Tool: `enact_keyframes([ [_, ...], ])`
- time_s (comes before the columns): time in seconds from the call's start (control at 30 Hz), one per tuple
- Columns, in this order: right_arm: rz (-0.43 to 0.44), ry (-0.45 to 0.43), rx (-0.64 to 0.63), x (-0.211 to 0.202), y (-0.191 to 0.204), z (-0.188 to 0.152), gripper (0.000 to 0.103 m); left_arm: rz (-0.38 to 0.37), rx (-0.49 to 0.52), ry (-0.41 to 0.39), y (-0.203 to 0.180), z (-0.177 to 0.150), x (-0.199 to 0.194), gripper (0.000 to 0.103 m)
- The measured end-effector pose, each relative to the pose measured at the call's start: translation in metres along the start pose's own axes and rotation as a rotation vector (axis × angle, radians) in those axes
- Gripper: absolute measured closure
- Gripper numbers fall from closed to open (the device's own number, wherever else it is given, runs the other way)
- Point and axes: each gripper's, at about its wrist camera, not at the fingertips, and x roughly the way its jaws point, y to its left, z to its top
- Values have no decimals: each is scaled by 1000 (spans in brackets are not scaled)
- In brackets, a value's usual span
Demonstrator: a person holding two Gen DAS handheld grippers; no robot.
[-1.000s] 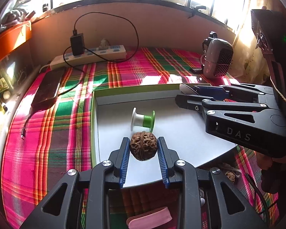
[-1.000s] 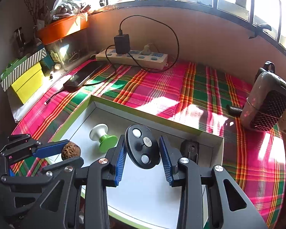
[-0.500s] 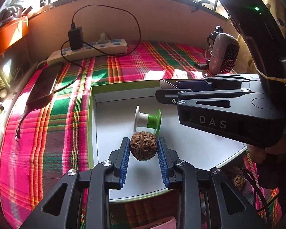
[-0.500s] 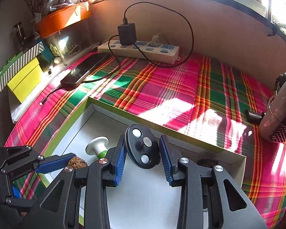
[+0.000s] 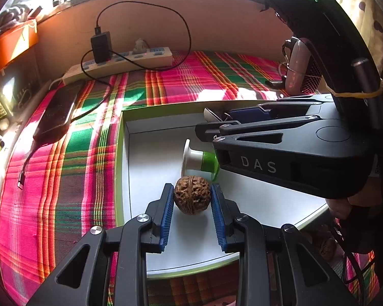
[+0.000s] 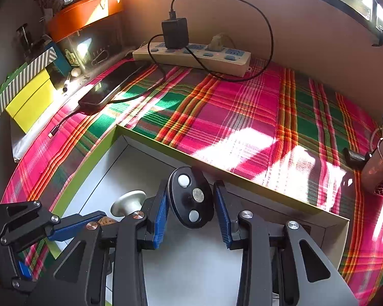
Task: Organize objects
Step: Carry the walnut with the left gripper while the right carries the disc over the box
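Observation:
My left gripper (image 5: 192, 197) is shut on a brown walnut (image 5: 192, 198), held just above the white floor of a green-rimmed box (image 5: 120, 158). A white and green spool (image 5: 198, 159) lies in the box just beyond the walnut. My right gripper (image 6: 191, 201) is shut on a black oval disc (image 6: 190, 201) with white and silver buttons, over the box's far side (image 6: 217, 170). In the left wrist view the right gripper (image 5: 217, 125) crosses from the right above the spool. The left gripper (image 6: 74, 225) shows at the lower left of the right wrist view, the walnut (image 6: 106, 221) mostly hidden.
The box sits on a pink and green plaid cloth (image 6: 229, 107). A power strip (image 6: 191, 57) with a black charger and cable lies by the back wall. A dark phone (image 5: 57, 111) lies left of the box. A small heater (image 5: 300, 70) stands at the right.
The right gripper with the disc has moved left and down over the box, now covering part of the spool in the left wrist view. The left gripper with the walnut has stayed put.

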Motion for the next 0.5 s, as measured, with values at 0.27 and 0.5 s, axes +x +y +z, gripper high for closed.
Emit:
enact_keyframes([
  [0.27, -4, 15, -3, 4, 0, 1, 67, 10, 7, 2, -1, -1, 2, 76],
  [0.5, -7, 28, -6, 6, 0, 1, 67, 12, 9, 2, -1, -1, 2, 76],
])
